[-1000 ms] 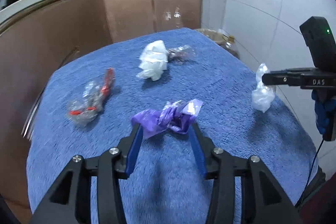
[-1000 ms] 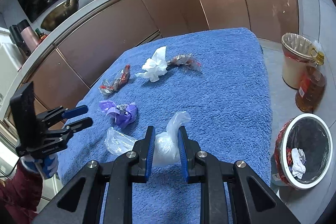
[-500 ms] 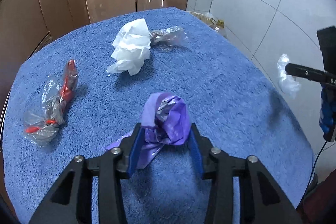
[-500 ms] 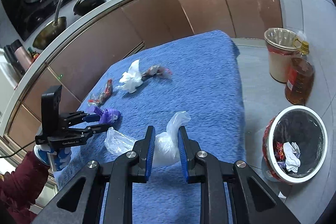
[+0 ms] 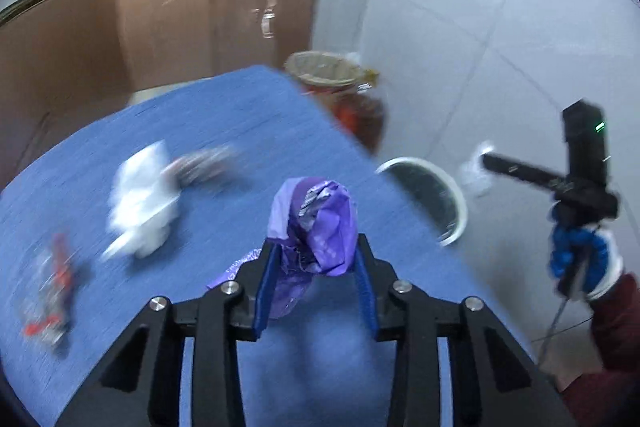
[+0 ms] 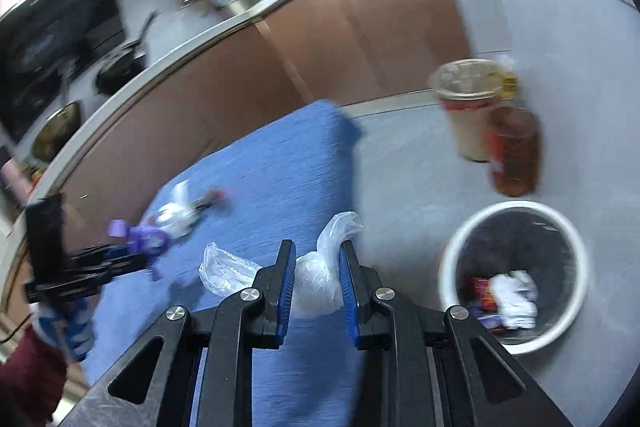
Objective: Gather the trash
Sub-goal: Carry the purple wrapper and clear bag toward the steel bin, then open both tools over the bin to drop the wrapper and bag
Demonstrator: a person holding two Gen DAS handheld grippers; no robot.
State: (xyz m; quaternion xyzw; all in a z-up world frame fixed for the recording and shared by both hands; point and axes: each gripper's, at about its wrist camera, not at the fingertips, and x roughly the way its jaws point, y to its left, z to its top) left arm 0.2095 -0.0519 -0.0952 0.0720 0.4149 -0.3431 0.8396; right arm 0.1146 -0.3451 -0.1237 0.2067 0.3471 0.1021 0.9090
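Observation:
My left gripper is shut on a crumpled purple wrapper and holds it above the blue towel-covered table. It also shows in the right wrist view. My right gripper is shut on a clear plastic bag, held past the table's right edge near the white-rimmed trash bin on the floor. That bin holds several pieces of trash. On the table lie a white tissue wad, a shiny wrapper and a red-and-clear wrapper.
A beige lined bin and an oil bottle stand on the grey tiled floor beyond the table. Brown kitchen cabinets run behind the table. Both views are motion-blurred.
Both grippers have lifted and swung right toward the white-rimmed bin, each carrying its trash. The purple wrapper has left the towel.

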